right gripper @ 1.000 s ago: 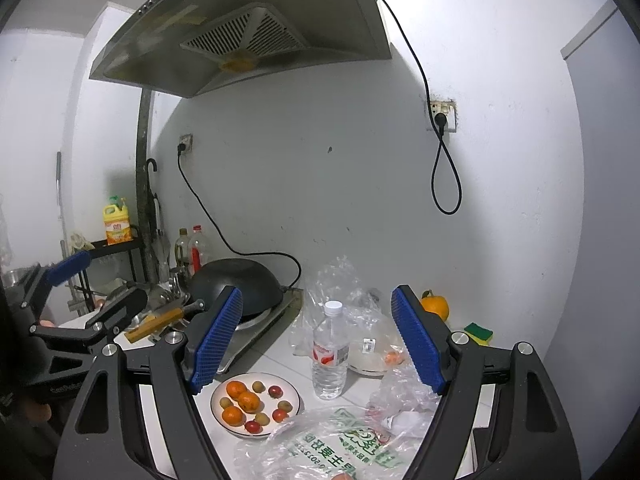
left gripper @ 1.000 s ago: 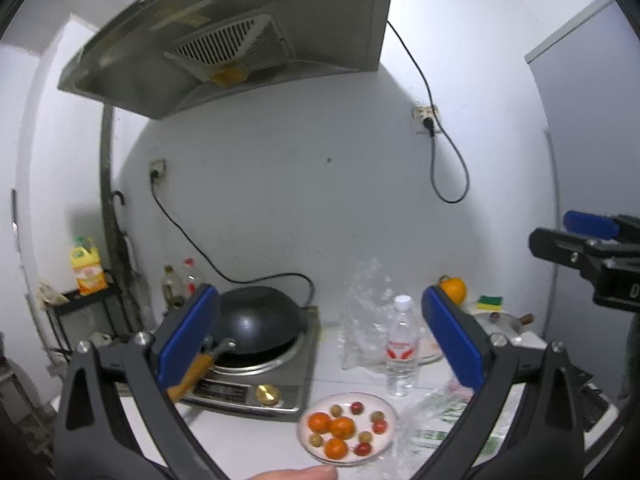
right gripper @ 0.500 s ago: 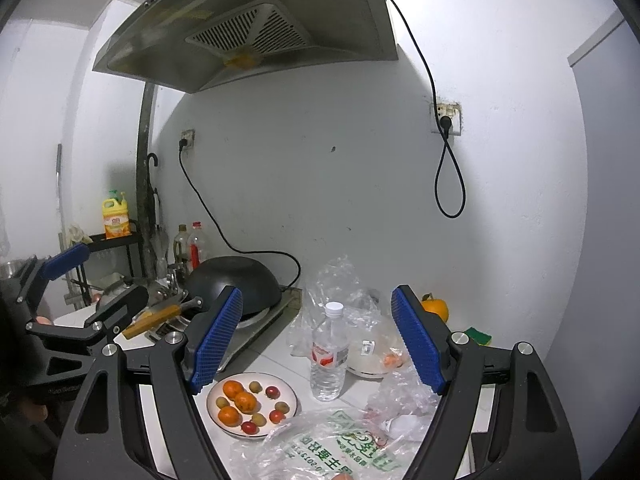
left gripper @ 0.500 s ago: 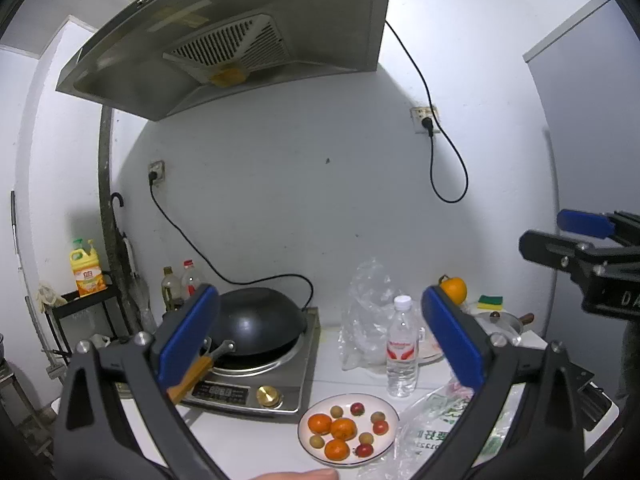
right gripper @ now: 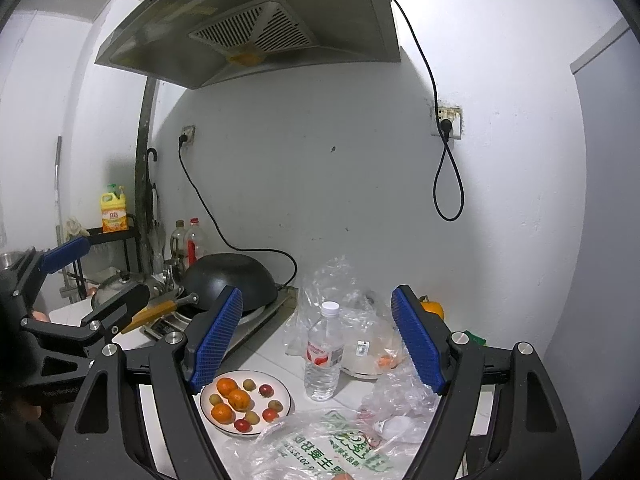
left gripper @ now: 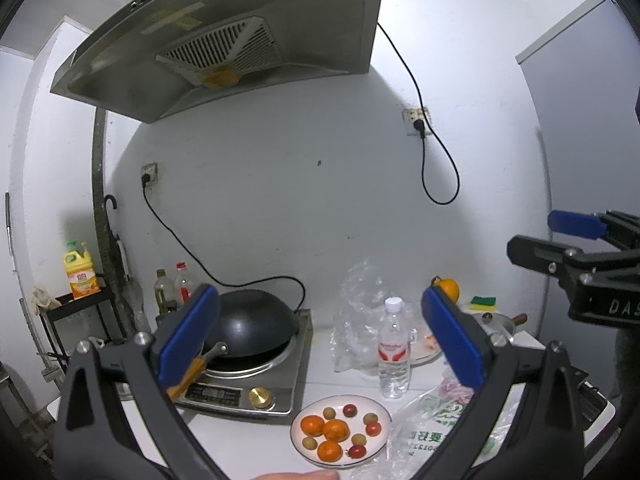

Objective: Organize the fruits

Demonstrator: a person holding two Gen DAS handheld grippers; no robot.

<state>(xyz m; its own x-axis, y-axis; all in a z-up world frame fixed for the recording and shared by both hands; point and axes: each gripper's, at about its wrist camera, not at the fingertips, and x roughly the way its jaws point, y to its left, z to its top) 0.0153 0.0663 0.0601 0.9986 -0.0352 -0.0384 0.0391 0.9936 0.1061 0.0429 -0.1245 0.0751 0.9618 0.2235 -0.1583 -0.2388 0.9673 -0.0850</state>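
Note:
A white plate (left gripper: 382, 408) (right gripper: 285, 390) on the counter holds three small oranges (left gripper: 334, 430) (right gripper: 239, 399), several red cherry tomatoes (right gripper: 266, 390) and several small yellow-green fruits (right gripper: 249, 384). Another orange (left gripper: 448, 288) (right gripper: 433, 310) sits at the back right by the wall. My left gripper (left gripper: 320, 332) is open and empty, held high above the counter. My right gripper (right gripper: 316, 336) is open and empty, also held above the plate area. Each gripper shows at the edge of the other's view.
A black wok (left gripper: 252, 330) sits on an induction cooker (left gripper: 248, 394) at the left. A water bottle (left gripper: 394, 354) (right gripper: 324, 354) stands behind the plate. Plastic bags (right gripper: 320, 448) lie in front and at the right. A white bowl (right gripper: 366, 360), a sponge (left gripper: 482, 302), a range hood (left gripper: 224, 40) overhead.
Both grippers have drifted slightly, so the plate and counter sit a little differently in view. Both stay open and empty.

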